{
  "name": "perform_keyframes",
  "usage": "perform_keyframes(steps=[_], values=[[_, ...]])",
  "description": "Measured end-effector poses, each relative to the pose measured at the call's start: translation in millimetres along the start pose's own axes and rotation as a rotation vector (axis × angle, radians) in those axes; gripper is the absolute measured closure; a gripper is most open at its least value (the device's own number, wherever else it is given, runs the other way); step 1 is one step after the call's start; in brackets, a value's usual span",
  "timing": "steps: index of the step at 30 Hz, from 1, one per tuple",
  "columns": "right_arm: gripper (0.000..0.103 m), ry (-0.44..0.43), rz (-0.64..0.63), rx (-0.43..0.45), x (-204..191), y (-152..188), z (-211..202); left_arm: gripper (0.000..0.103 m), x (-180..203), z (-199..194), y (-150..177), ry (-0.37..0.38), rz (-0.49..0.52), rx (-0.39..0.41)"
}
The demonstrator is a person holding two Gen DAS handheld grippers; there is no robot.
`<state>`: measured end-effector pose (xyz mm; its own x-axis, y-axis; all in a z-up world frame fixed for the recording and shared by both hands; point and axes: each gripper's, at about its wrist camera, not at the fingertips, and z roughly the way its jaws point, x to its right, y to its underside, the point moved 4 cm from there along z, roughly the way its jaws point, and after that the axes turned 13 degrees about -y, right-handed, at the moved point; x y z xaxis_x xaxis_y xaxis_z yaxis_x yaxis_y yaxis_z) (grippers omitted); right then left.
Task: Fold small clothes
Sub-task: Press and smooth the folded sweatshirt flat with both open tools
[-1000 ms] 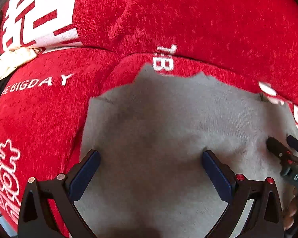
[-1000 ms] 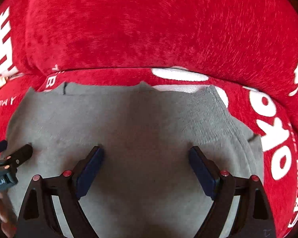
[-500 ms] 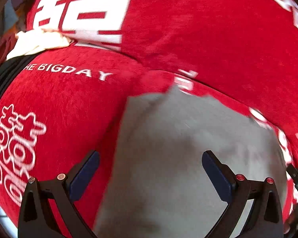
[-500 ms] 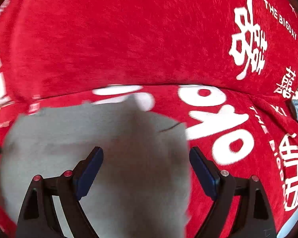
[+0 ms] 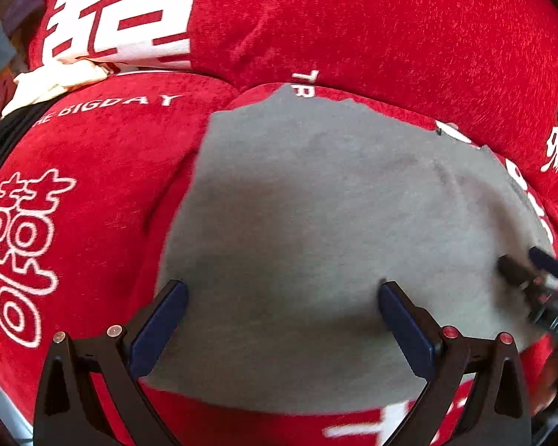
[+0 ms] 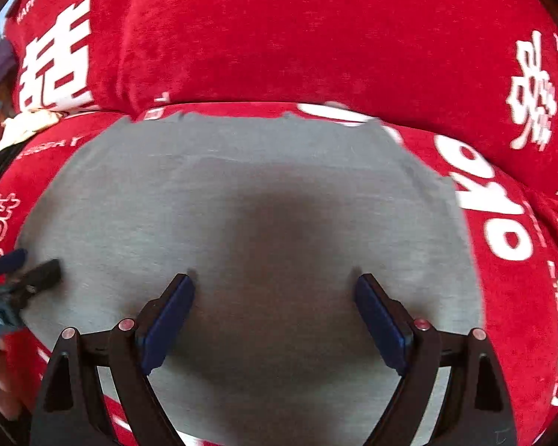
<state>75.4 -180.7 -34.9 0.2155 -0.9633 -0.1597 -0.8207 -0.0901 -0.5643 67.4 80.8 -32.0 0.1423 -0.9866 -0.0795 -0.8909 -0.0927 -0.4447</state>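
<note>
Red sofa (image 5: 390, 37) bearing grey cloth (image 5: 316, 223) spread flat mid-seat near the backrest, apparently a partly folded rectangle needing further folds; left gripper (image 5: 279, 319) and right gripper (image 6: 275, 312) both wide open, empty.

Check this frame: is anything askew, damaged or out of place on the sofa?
Little stands out. The grey garment lies flat on the red sofa cover, though its far edge looks jagged. A pale cloth sits bunched at the cushion seam, far left.

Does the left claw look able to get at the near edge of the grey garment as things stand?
Probably yes: the left claw stands open above the grey garment, whose near edge lies flat and uncovered on the red cover.
</note>
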Motion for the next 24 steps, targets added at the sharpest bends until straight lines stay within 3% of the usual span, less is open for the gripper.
perform_keyframes(steps=[4,8,11,14,18,24], values=[[0.012,-0.002,0.056,0.003,29,14,-14,0.0,-9,-7,17,-0.056,0.059,0.035],[0.012,0.008,0.049,0.022,40,24,-33,0.0,-44,2,27,0.07,-0.067,-0.058],[0.012,0.066,0.057,0.026,39,24,-43,0.0,-66,12,26,0.094,-0.129,-0.093],[0.012,0.054,0.076,0.075,36,20,-55,0.0,-77,29,14,0.148,-0.19,-0.168],[0.012,0.02,0.098,0.118,33,11,-64,0.0,-64,38,-12,0.21,-0.223,-0.194],[0.012,0.016,0.088,0.109,29,8,-65,0.0,-34,56,-54,0.193,-0.227,-0.195]])
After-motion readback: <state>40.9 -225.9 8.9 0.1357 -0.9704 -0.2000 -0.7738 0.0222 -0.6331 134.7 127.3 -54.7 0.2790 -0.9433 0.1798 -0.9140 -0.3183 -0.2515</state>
